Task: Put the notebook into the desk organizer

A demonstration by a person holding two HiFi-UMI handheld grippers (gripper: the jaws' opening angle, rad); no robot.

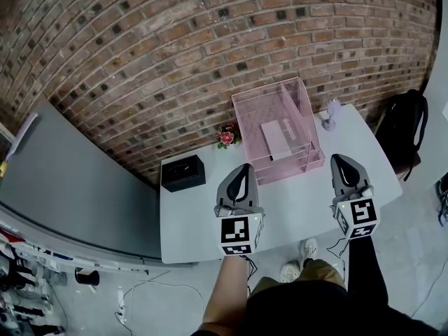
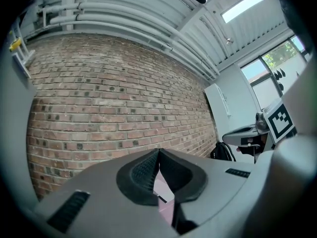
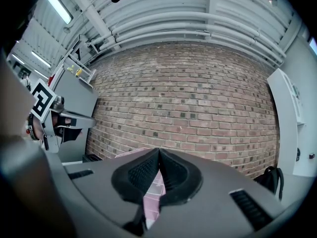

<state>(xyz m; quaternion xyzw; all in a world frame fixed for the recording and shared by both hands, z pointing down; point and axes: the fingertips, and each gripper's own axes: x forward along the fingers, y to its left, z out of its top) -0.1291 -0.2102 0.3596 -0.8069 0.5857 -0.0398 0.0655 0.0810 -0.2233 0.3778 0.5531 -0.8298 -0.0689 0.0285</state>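
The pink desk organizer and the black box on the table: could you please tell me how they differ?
The pink desk organizer is see-through wire mesh; the black box is solid and opaque. The organizer is clearly larger and taller than the low box. The organizer holds a pale notebook; what the box holds cannot be seen. Both stand on the white table by the brick wall.

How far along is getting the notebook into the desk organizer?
Done, it seems: the notebook sits inside the pink desk organizer. In hand: nothing; the left hand-held gripper and right hand-held gripper are shut and empty. Left to do: nothing visible.
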